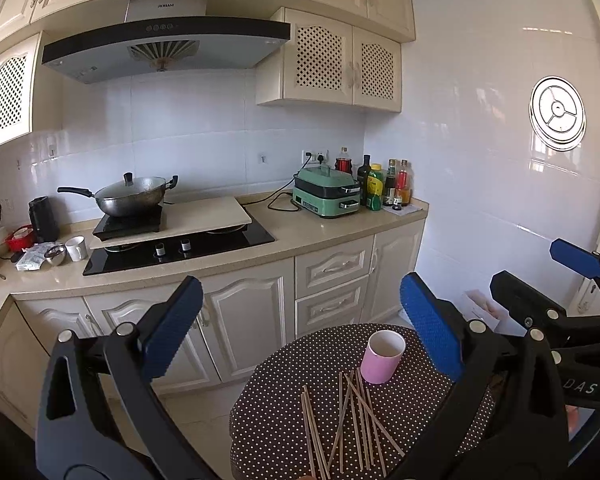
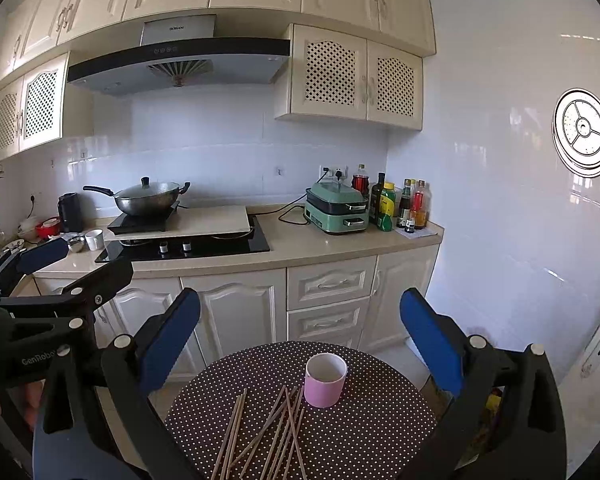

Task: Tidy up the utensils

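Left gripper [image 1: 300, 332] hangs above the table's left side, blue fingers [image 1: 172, 328] spread wide, nothing between them. Chopsticks [image 2: 264, 434] lie loose on the round polka-dot table [image 2: 380, 432], left of centre, a scattered pile with several crossing; long axes run mostly near-to-far, far tips fanning toward the pink cup [image 2: 325, 380]. Two sticks lie parallel at the pile's left edge. Cup stands upright just beyond the pile's far right end, mouth open upward. Right gripper [image 2: 300, 336] hovers over the table's near edge, fingers [image 2: 432, 340] wide apart, empty.
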